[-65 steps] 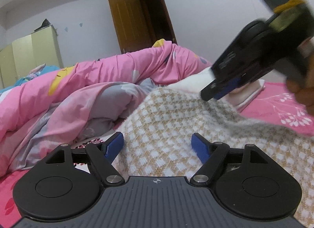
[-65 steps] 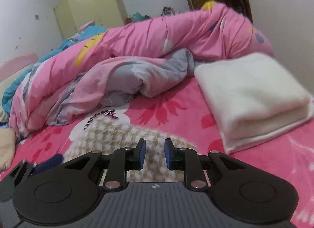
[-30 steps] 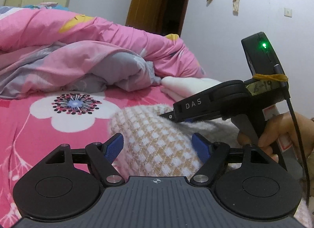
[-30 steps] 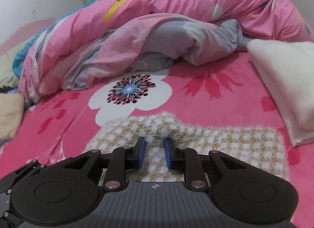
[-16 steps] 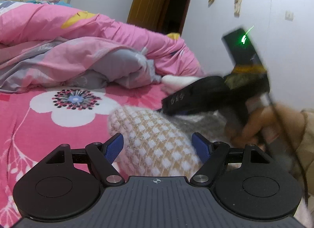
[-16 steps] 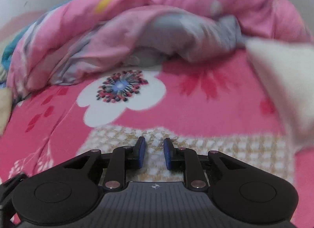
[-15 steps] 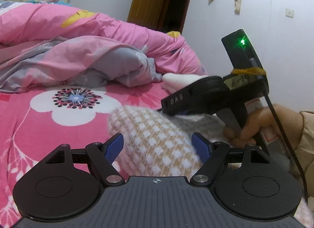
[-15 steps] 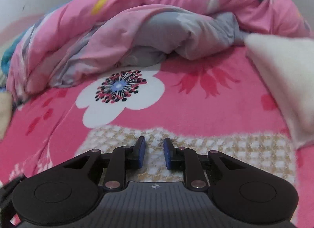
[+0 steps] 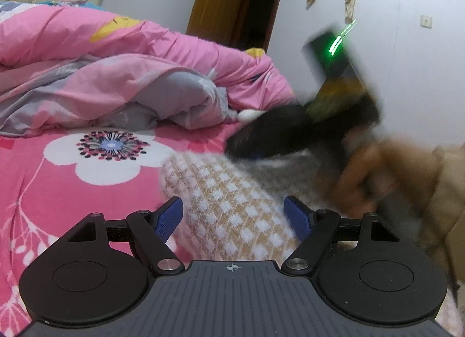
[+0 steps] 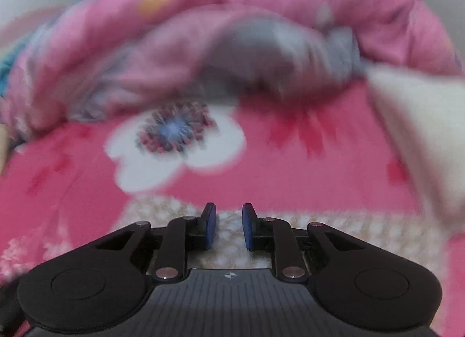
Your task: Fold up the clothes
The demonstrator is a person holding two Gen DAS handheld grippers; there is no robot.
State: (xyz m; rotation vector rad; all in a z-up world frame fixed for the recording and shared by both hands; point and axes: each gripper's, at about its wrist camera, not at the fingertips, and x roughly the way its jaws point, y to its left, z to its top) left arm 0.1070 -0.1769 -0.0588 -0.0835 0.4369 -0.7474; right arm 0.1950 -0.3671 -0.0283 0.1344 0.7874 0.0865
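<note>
A beige-and-white checked knit garment (image 9: 221, 180) lies folded over on the pink bed sheet (image 9: 87, 168). My left gripper (image 9: 232, 203) stands open, its blue pads wide apart on either side of the garment's rolled fold. My right gripper (image 10: 228, 209) is shut on a pinch of the same garment (image 10: 348, 232) near its far edge. In the left wrist view the right gripper (image 9: 250, 154) is a black blur over the garment's far side, with a person's hand (image 9: 363, 180) behind it.
A crumpled pink and grey quilt (image 9: 116, 75) is heaped along the far side of the bed. A folded white blanket (image 10: 421, 122) lies at the right. Behind the bed are a white wall and an open brown door (image 9: 218, 3).
My right gripper, still shut on the garment, has moved forward over the bed toward the quilt, and both views of it are now blurred. The left gripper has kept still.
</note>
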